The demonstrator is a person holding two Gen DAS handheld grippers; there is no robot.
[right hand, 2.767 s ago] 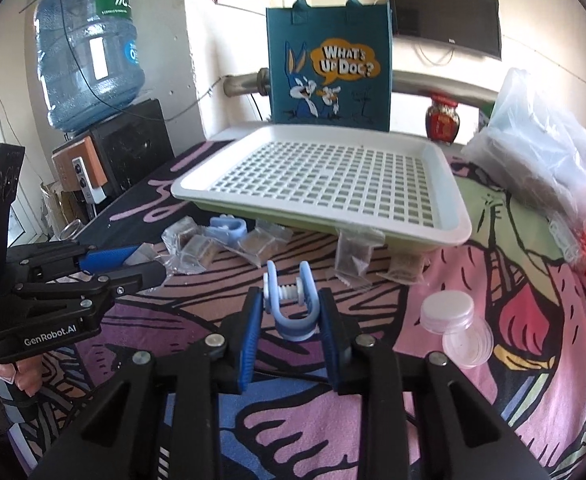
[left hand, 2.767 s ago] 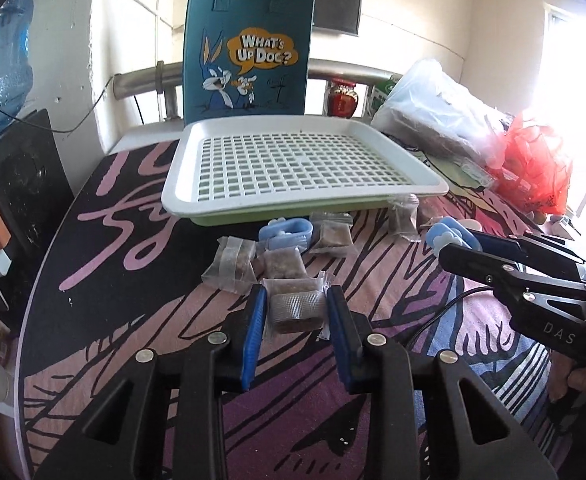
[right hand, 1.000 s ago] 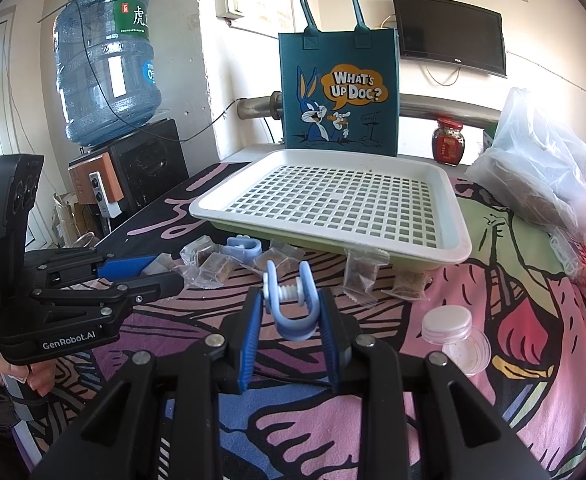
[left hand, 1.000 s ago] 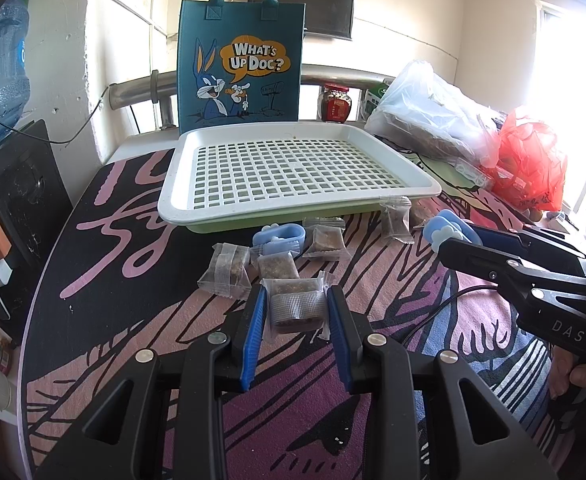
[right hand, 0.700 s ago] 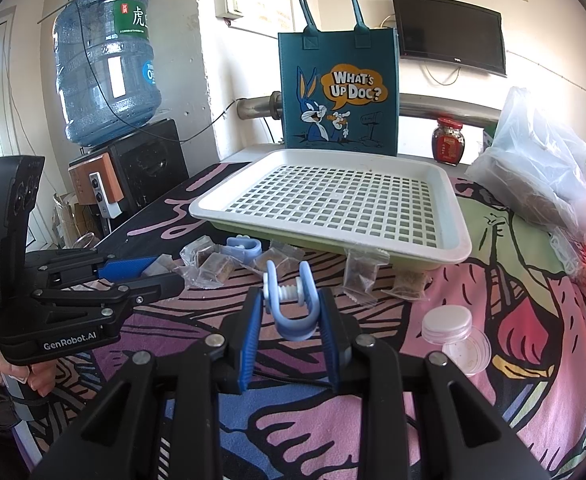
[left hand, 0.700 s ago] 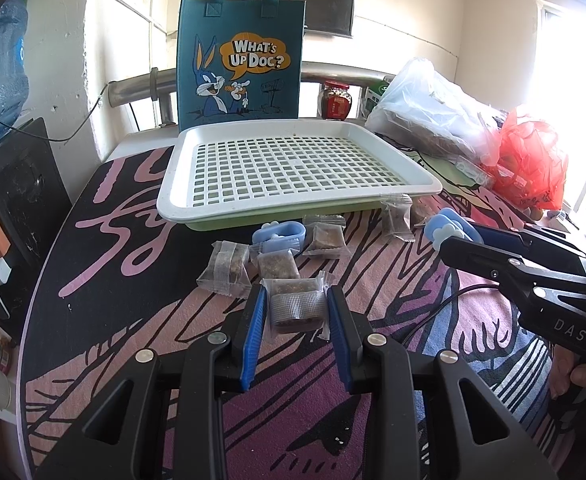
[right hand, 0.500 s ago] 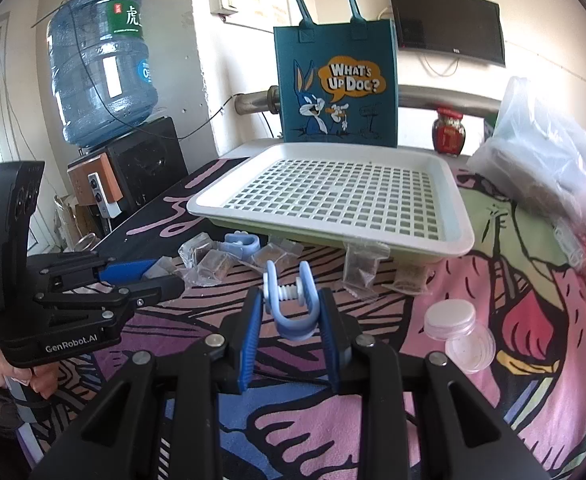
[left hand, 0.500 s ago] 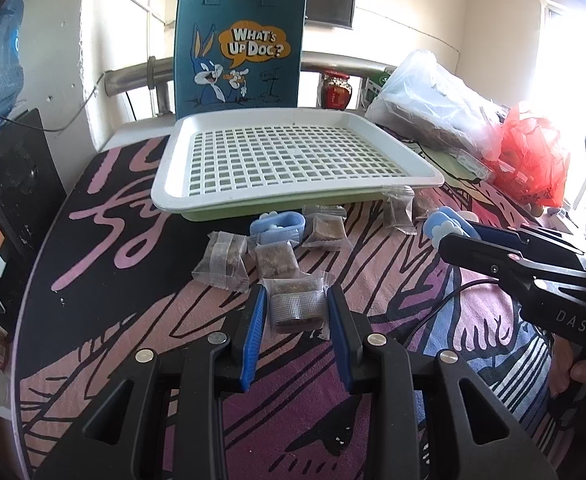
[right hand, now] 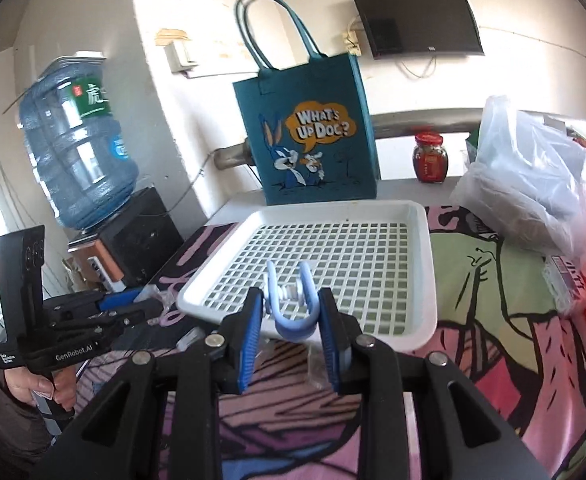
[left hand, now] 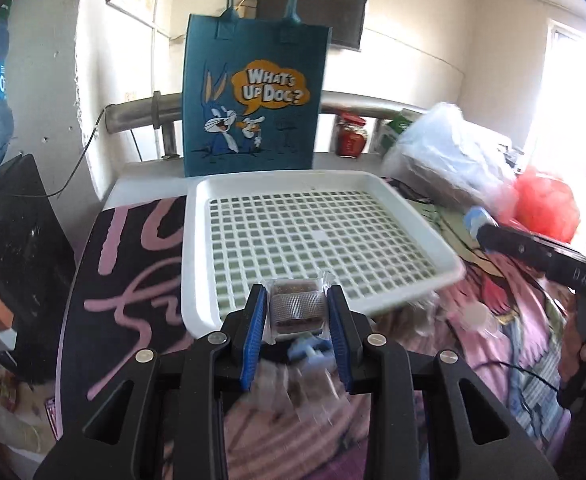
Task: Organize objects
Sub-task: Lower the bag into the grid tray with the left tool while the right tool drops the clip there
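Through the left wrist camera we see our left tongs point(left hand: 296, 314) clamped on a small clear packet point(left hand: 296, 311) with brown contents, held up over the near rim of the white slotted tray point(left hand: 197, 256). Below the packet a blue clip point(left hand: 307, 350) and other packets lie blurred on the patterned counter point(left hand: 133, 292). A teal tote bag point(left hand: 253, 100) stands upright just behind the tray. At the right edge, the right tongs point(left hand: 477, 222) reach in beside the tray, blue plastic at their tip.

Through the right wrist camera, our right tongs point(right hand: 292, 312) are clamped on a light blue clip point(right hand: 291, 302), held above the tray's near edge point(right hand: 421, 336). The left tongs point(right hand: 145, 306) sit low on the left, near the tray's corner; from here we cannot tell their grip.
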